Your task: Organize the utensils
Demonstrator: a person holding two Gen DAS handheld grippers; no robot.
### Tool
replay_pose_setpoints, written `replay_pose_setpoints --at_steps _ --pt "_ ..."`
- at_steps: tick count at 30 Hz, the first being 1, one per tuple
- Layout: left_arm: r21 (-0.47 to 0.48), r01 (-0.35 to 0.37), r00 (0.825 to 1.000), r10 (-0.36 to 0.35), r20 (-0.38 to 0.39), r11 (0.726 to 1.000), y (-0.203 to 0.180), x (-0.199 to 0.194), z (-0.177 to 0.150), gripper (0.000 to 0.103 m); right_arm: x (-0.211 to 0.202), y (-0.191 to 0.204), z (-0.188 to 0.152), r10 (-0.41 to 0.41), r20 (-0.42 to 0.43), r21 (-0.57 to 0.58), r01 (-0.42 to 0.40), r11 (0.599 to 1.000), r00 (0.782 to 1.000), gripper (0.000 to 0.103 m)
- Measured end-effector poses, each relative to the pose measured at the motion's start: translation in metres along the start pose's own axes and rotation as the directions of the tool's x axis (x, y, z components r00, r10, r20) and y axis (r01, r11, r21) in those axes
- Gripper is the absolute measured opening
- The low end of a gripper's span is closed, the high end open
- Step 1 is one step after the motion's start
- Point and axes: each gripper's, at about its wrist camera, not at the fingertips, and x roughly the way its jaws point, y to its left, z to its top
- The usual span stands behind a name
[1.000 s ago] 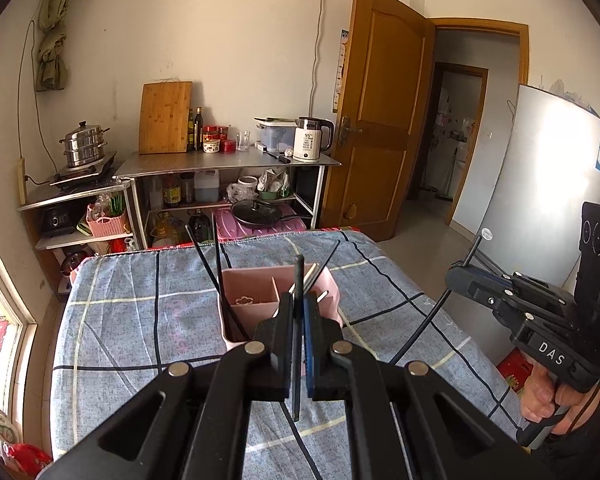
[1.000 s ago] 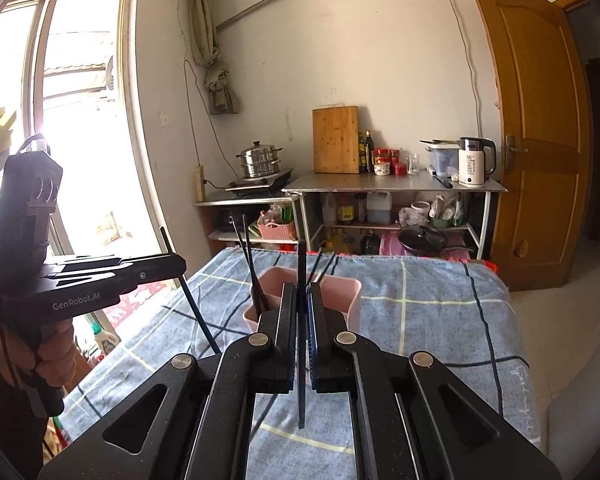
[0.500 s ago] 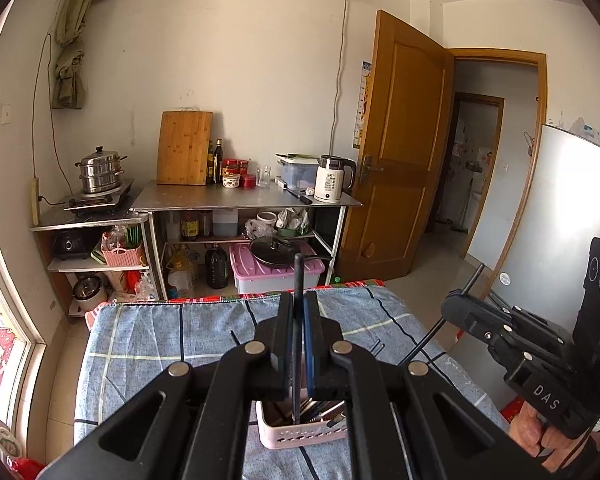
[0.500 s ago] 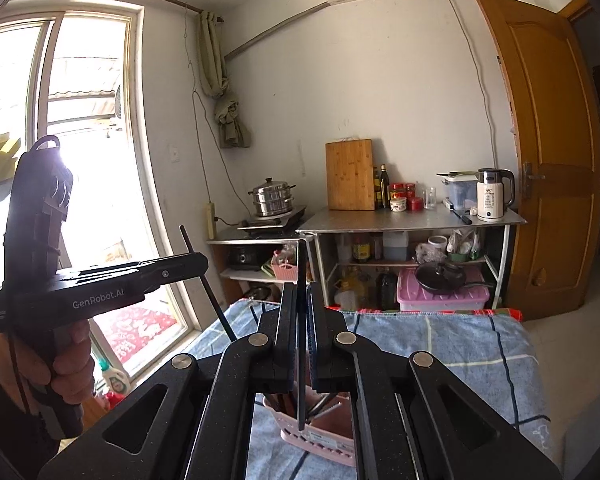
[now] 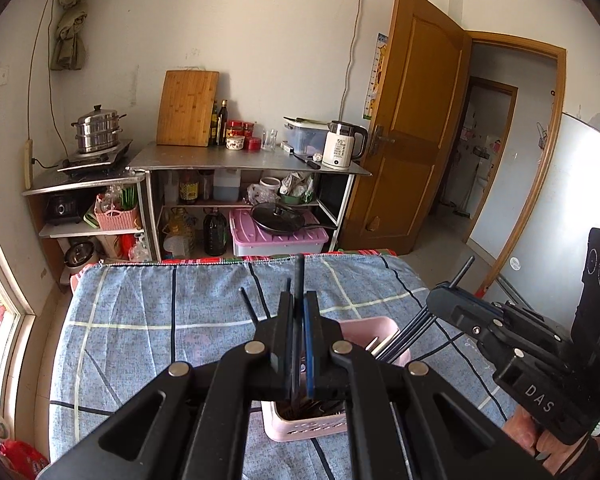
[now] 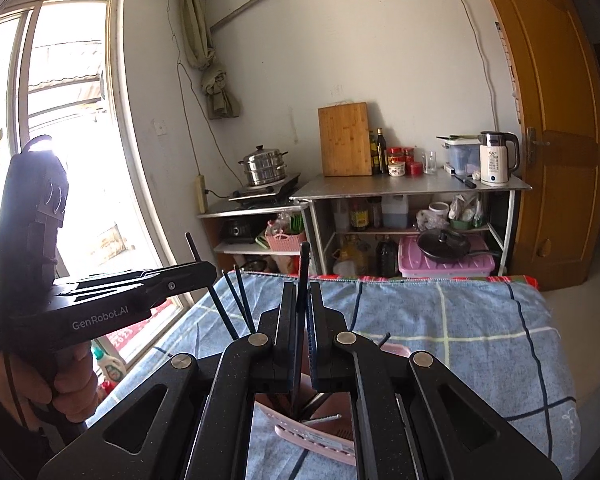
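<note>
A pink utensil basket (image 5: 364, 330) stands on the blue plaid tablecloth (image 5: 160, 320), right under both grippers; it also shows in the right wrist view (image 6: 320, 438). Several black chopsticks stick up out of it. My left gripper (image 5: 299, 312) is shut on a black chopstick (image 5: 299, 276) held upright, its lower end inside the basket. My right gripper (image 6: 301, 304) is shut on another black chopstick (image 6: 303, 264), upright, lower end in the basket beside a metal utensil (image 6: 322, 419). Each gripper is seen in the other's view, left (image 6: 198, 272) and right (image 5: 440, 300).
Beyond the table's far edge stand a metal shelf unit (image 5: 252, 160) with kettle, cutting board and jars, and a steamer pot (image 5: 96, 128) on a stove. A wooden door (image 5: 412, 140) is open at the right. A window (image 6: 60, 140) is on the left.
Both grippers have lowered again after rising, and the chopstick ends have gone down into the basket. The basket now sits right below the fingers.
</note>
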Motion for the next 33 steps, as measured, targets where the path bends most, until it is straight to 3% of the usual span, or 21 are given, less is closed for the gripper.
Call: replay_pose_setpoints --at_steps 12,14,16,17,25,30,33 --pt "-0.016 -0.027 0.996 0.025 -0.088 1.000 0.007 0.026 -0.029 0.006 0.019 -0.005 -0.025 -0.009 -0.108 0.008 0.010 1.000 0.994 0.006" --pt "-0.018 -0.029 0.997 0.028 -0.076 0.999 0.008 0.021 -0.031 0.009 0.014 -0.004 -0.024 0.001 -0.110 0.004 0.000 1.000 0.994 0.007" --pt "-0.018 -0.033 0.998 0.032 -0.053 0.999 0.007 0.013 -0.031 0.025 0.005 -0.003 -0.020 -0.010 -0.089 -0.010 0.009 1.000 0.996 0.011" --pt "-0.018 -0.036 0.999 0.035 -0.039 0.999 0.007 0.008 -0.031 0.027 0.000 -0.003 -0.019 -0.013 -0.078 -0.012 0.012 1.000 0.997 0.015" --pt "-0.031 -0.033 0.999 0.034 0.036 0.999 0.005 -0.033 -0.040 0.032 -0.040 -0.004 -0.013 -0.023 -0.010 -0.020 0.023 1.000 1.000 0.019" --pt "-0.012 -0.035 0.996 0.035 0.078 0.999 -0.006 -0.061 -0.061 0.032 -0.070 -0.002 -0.023 -0.033 0.024 -0.029 0.033 0.999 0.999 0.026" --pt "0.007 -0.042 0.994 0.041 0.103 0.999 -0.014 -0.075 -0.078 0.038 -0.087 0.000 -0.034 -0.036 0.037 -0.036 0.038 0.999 0.999 0.027"
